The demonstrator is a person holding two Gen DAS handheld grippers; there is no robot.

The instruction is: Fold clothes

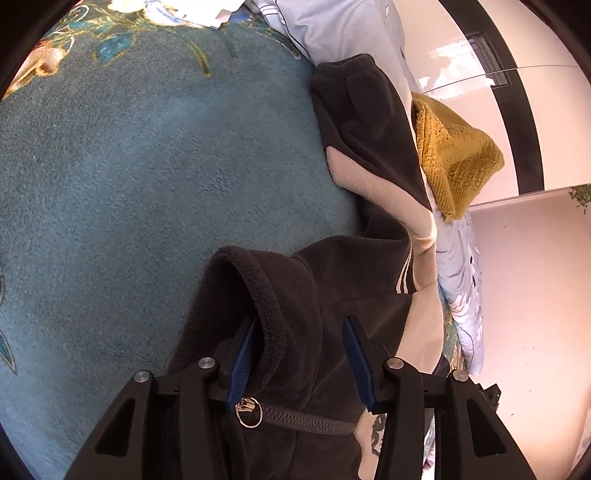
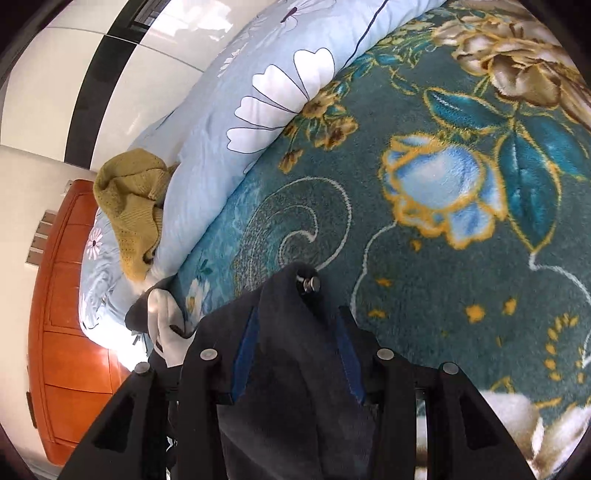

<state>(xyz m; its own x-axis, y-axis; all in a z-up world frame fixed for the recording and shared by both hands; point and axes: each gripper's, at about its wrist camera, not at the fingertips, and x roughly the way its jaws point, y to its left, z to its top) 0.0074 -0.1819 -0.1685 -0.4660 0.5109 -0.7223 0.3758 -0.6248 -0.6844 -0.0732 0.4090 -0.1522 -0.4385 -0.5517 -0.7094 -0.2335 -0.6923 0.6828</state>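
A black fleece jacket point(image 1: 369, 147) with beige panels and a zipper pull point(image 1: 249, 410) hangs over a teal floral blanket point(image 1: 147, 184). My left gripper point(image 1: 299, 350) is shut on the bunched collar, and fabric drapes over the left blue pad point(image 1: 242, 354). One sleeve trails away toward the bedding. In the right wrist view my right gripper point(image 2: 295, 332) is shut on another edge of the jacket point(image 2: 280, 387). A metal snap point(image 2: 308, 284) sits at the top of that fold, and the cloth hides both fingertips.
A mustard knit sweater point(image 1: 454, 158) point(image 2: 133, 199) lies on a rolled light blue floral duvet point(image 1: 343, 26) point(image 2: 258, 92) along the blanket's point(image 2: 443, 258) edge. Orange wooden furniture point(image 2: 70, 332) and a glossy white panel point(image 1: 480, 37) stand beyond the bed.
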